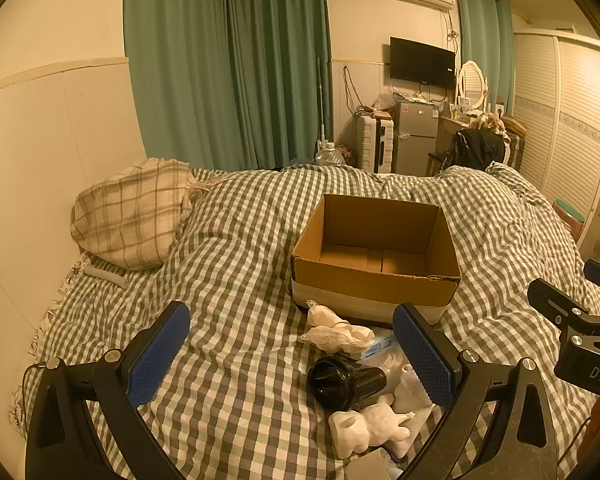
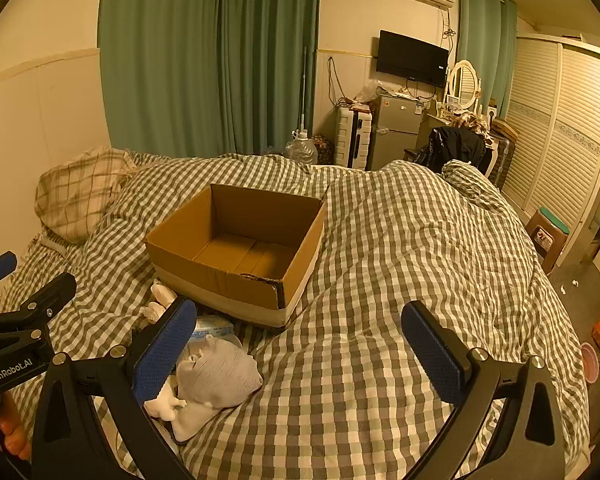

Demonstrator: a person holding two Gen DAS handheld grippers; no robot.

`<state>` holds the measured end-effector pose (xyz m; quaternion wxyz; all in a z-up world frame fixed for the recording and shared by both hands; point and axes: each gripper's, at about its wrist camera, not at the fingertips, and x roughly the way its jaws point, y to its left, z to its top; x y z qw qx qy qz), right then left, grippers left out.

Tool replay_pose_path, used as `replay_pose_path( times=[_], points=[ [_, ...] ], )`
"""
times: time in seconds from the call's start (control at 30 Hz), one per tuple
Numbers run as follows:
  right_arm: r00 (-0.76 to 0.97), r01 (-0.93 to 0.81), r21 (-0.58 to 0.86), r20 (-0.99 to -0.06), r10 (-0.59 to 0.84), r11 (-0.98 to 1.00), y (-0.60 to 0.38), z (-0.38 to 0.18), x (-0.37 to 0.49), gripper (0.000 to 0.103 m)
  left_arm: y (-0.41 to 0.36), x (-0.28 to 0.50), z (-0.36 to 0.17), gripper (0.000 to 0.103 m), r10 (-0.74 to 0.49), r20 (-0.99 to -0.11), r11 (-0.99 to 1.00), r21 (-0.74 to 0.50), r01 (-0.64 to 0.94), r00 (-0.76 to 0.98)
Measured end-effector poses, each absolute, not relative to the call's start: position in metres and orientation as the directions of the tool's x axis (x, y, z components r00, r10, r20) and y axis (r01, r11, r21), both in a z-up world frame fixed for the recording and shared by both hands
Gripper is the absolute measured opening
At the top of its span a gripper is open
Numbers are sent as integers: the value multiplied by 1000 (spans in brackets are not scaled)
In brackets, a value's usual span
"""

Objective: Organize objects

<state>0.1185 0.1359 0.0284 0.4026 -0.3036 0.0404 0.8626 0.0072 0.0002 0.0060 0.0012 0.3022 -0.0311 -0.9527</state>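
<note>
Cardboard box (image 1: 376, 256) is set open on the checked duvet (image 1: 236, 248); just before it a black funnel (image 1: 342, 380) and white figurine (image 1: 366, 428) are seen. Left gripper (image 1: 292, 354) and right gripper (image 2: 300, 350) are held wide apart, gripping nothing.

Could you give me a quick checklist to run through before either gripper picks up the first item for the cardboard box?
1. Left gripper open: ok, fingers spread wide, nothing held.
2. Right gripper open: ok, nothing held.
3. Cardboard box ready to receive: ok, flaps open, inside bare.
4. Items within reach: ok, the black funnel-shaped piece, white figurine and crumpled white plastic lie on the checked duvet just ahead of the left gripper.
5. Items apart enough for a clean grasp: not ok, they are bunched together and touching.
6. Box stable on the soft bedding: cannot tell.
</note>
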Motion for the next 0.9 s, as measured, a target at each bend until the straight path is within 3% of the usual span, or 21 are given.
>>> replay_pose_path(
  times=[0.9],
  points=[
    [-482,-719,-205,-541,689,-664,129,26,111,103,-2,8,8,103,-6,-575,-998,53,-29,-818]
  ],
)
